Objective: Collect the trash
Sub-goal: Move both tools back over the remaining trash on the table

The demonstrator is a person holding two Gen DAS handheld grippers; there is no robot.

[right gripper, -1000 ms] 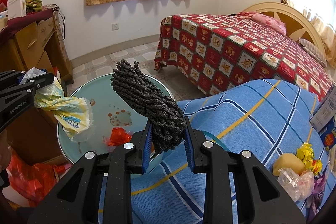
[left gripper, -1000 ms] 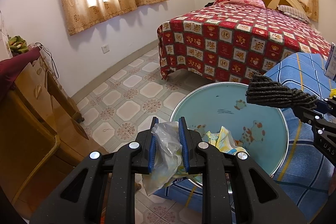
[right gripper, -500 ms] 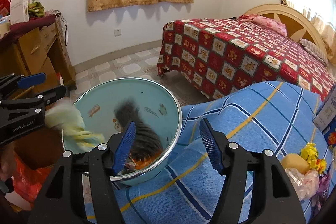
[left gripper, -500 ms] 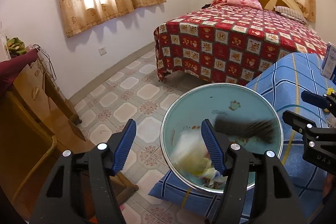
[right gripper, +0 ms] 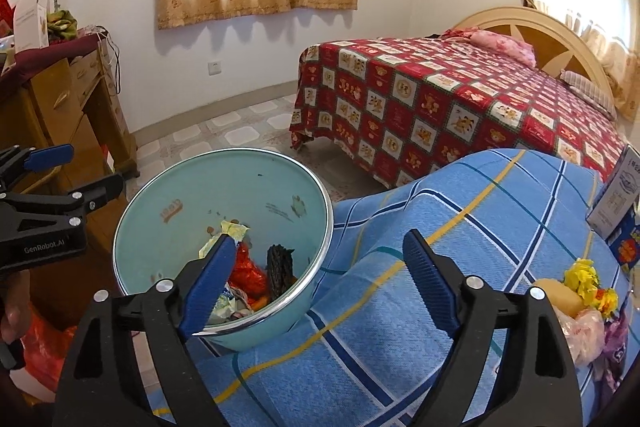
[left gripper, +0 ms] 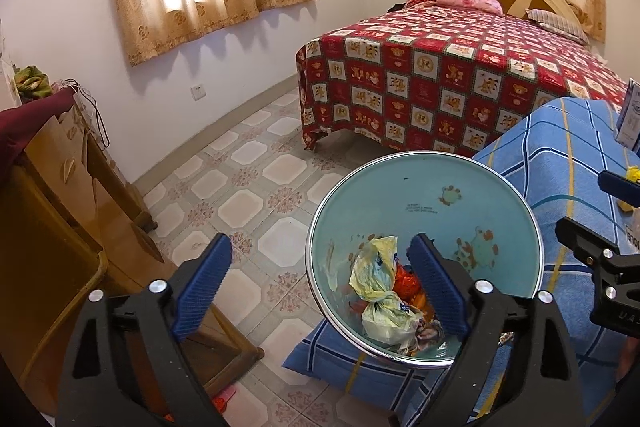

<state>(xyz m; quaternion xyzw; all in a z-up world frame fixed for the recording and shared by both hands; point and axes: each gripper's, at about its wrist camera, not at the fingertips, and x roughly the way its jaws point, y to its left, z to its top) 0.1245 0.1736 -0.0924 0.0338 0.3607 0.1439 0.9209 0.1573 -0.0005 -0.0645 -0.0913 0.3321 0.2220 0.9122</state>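
In the left wrist view, we see the left gripper [left gripper: 320, 275] at the bottom of the frame with its two blue-padded fingers [left gripper: 202, 281] spread wide and nothing between them. To the lower right of centre sits the teal bin [left gripper: 424, 187], its metal rim resting against the blue striped cloth [left gripper: 560, 147] at the right edge. Inside the bin, low in the frame, lies the crumpled yellow plastic bag [left gripper: 380, 287], touching a red wrapper [left gripper: 406, 281]. The red patterned bed [left gripper: 440, 79] fills the upper right, and a wooden cabinet [left gripper: 60, 207] stands at the left. In the right wrist view, we see the right gripper [right gripper: 320, 275] at the bottom, fingers likewise held wide apart and empty. The bin occupies the centre left; at its bottom the dark knitted bundle [right gripper: 280, 267] stands beside the red wrapper, with a corner of the yellow bag showing above the left finger. The other gripper, labelled GenRobot.AI, enters from the left edge. At the lower right, on the blue cloth, we see a yellow sponge [right gripper: 558, 295], yellow artificial flowers [right gripper: 582, 275] and a pale plastic bag [right gripper: 584, 335] lying together.
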